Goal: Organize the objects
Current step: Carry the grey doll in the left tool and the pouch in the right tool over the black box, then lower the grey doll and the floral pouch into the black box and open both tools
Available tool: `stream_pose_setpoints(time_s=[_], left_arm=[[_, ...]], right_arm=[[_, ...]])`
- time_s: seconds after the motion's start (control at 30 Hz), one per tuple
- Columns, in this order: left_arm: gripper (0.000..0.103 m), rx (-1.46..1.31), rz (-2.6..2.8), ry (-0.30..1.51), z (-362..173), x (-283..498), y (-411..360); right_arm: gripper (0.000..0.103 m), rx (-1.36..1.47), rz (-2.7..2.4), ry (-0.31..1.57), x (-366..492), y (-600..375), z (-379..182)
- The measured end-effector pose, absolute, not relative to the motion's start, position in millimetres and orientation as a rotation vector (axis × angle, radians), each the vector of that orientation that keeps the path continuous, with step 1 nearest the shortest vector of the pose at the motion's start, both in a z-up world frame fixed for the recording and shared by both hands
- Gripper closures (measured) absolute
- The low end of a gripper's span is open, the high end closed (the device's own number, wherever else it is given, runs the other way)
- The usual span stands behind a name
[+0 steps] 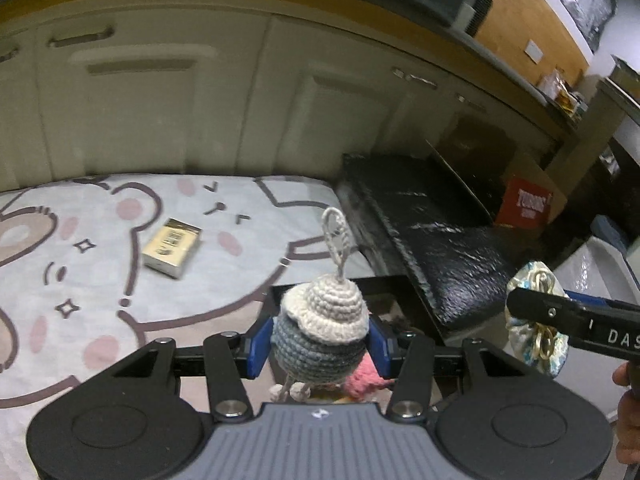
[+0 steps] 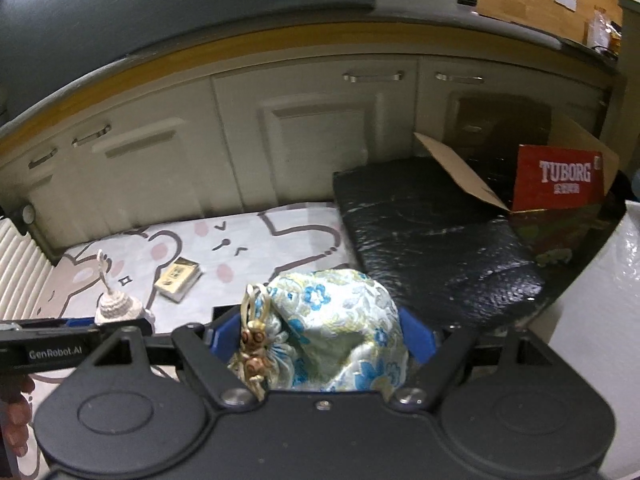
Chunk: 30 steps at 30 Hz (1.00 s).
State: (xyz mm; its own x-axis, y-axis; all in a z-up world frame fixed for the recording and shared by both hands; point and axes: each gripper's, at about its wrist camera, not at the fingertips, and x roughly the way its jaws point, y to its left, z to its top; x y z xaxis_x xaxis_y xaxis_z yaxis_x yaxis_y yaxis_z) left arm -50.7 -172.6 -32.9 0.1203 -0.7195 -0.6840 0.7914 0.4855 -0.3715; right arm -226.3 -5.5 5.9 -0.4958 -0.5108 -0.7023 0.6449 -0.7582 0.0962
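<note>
Yarn doll (image 1: 320, 332), round and bumpy, sat squeezed in your left gripper (image 1: 319, 346); your right gripper (image 2: 320, 340) squeezed a soft flowery pouch (image 2: 340, 332).

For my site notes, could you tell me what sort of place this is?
Probably a home kitchen floor: cream cabinets under a wood-edged counter, a cartoon bear mat, and an open Tuborg box.

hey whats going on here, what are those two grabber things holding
A person is tidying up with a handheld gripper in each hand. The left gripper is clamped on a grey and cream crocheted doll with a loop on top. The right gripper is clamped on a floral blue and white fabric drawstring pouch. Both are held above a bear-print mat, where a small gold and white box lies on its own.
</note>
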Motion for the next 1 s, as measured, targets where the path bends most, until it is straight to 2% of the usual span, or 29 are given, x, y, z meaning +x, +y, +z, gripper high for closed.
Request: stream_pose_setpoints(time_s=[0.47, 0.67, 1.0], left_arm=[[0.052, 0.139, -1.179, 1.011, -52, -74, -207], [0.052, 0.103, -1.168, 1.11, -71, -67, -214], [0.052, 0.159, -1.143, 1.148, -89, -63, -225]], right_arm=[[0.02, 1.021, -2.213, 0.242, -249, 1, -20], [0.02, 1.063, -2.153, 0.268, -255, -12, -38], [0.02, 1.146, -2.117, 0.292, -269, -28, -66]])
